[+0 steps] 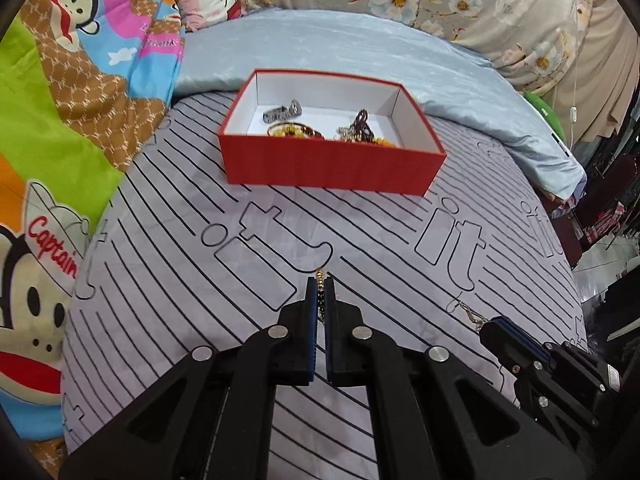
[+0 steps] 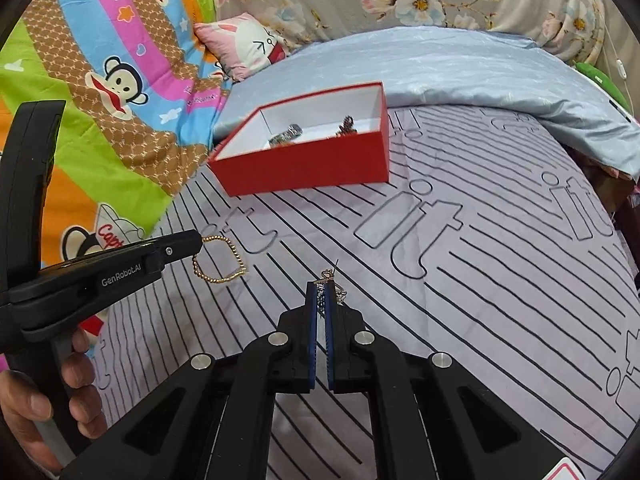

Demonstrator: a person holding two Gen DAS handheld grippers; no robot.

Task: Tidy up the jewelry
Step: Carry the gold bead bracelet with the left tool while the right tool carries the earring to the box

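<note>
Gold beads form the bracelet [image 2: 219, 259] at the left of the right wrist view, hanging in a loop from the left gripper [image 2: 198, 240], whose jaws are clamped shut on it above the striped bedsheet [image 2: 500, 280]. At lower centre, the right gripper [image 2: 323, 286] has its jaws closed on a small silver earring [image 2: 330, 278]. Above, in the upper middle, the red box [image 2: 308, 164] sits on the bed holding other jewelry [image 2: 286, 135].
</note>
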